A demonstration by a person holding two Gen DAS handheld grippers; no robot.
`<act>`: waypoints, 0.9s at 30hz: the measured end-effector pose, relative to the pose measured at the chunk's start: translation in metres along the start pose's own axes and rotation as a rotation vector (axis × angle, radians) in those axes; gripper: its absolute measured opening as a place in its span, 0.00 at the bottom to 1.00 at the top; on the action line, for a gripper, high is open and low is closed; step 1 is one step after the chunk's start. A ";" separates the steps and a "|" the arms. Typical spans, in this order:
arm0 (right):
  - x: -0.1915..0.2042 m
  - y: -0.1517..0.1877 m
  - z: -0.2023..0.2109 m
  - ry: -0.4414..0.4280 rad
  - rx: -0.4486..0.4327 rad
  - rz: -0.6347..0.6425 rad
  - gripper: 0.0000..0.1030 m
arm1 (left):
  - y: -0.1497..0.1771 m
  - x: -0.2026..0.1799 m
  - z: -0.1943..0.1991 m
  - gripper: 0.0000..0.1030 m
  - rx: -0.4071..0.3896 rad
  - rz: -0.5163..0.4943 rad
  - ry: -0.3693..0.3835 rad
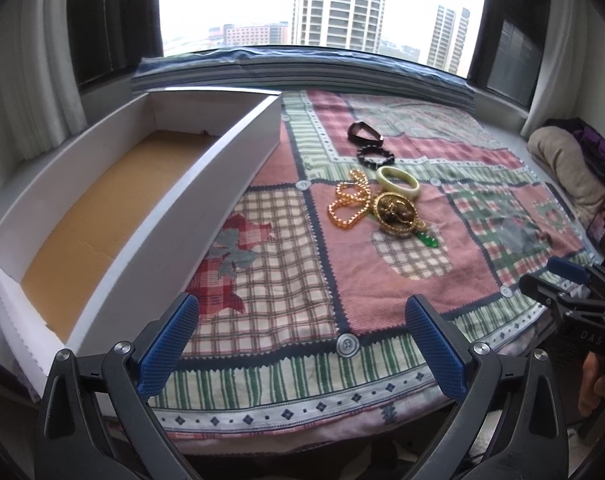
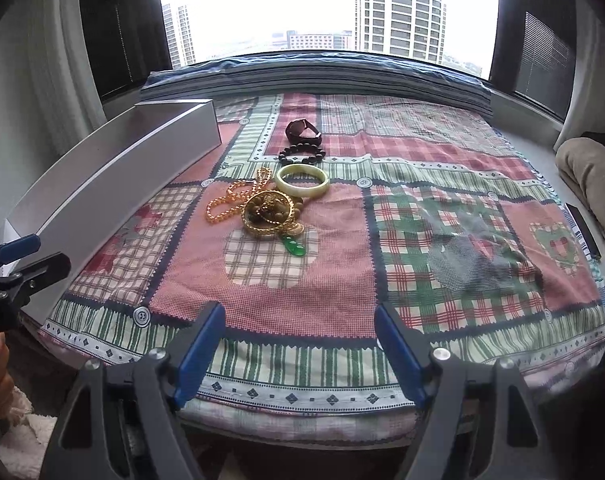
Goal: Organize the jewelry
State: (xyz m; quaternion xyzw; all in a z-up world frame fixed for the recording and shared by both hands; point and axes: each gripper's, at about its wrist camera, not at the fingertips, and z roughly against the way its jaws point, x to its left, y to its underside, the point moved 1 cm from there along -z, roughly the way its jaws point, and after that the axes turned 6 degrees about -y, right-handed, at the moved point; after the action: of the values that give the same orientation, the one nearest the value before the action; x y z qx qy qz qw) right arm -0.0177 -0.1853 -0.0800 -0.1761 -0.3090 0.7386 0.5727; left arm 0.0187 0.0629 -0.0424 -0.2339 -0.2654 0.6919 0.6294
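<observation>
Your left gripper [image 1: 300,344] is spread wide, nothing between the blue pads, hovering over the near edge of the patchwork quilt [image 1: 286,280]. Your right gripper [image 2: 300,354] is likewise released and holding nothing; seen from the left wrist, its body reads "DAS".

The jewelry sits in a cluster mid-quilt, well apart from both grippers: dark bangle [image 2: 302,130] farthest, then black bead bracelet [image 2: 302,155], pale jade bangle [image 2: 302,181], orange bead necklace [image 2: 232,200], gold chain pile [image 2: 268,214] and green pendant [image 2: 294,246] nearest, touching the gold pile.

White cardboard box [image 1: 206,184] lies left of the cluster, open, brown floor showing.
</observation>
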 end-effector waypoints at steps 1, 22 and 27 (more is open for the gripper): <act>-0.002 0.000 -0.002 0.001 0.006 -0.006 0.76 | 0.001 0.002 -0.002 1.00 0.007 0.007 -0.002; -0.014 0.005 -0.018 -0.048 0.053 -0.057 0.76 | 0.001 -0.022 -0.031 0.99 0.098 -0.038 0.035; -0.020 0.007 -0.021 -0.057 0.063 -0.080 0.76 | -0.011 -0.041 -0.044 0.99 0.119 -0.101 0.075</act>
State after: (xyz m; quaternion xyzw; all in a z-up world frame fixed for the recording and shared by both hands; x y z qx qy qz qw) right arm -0.0041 -0.1998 -0.1021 -0.1243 -0.3085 0.7293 0.5979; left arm 0.0597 0.0258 -0.0686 -0.2080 -0.2117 0.6647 0.6856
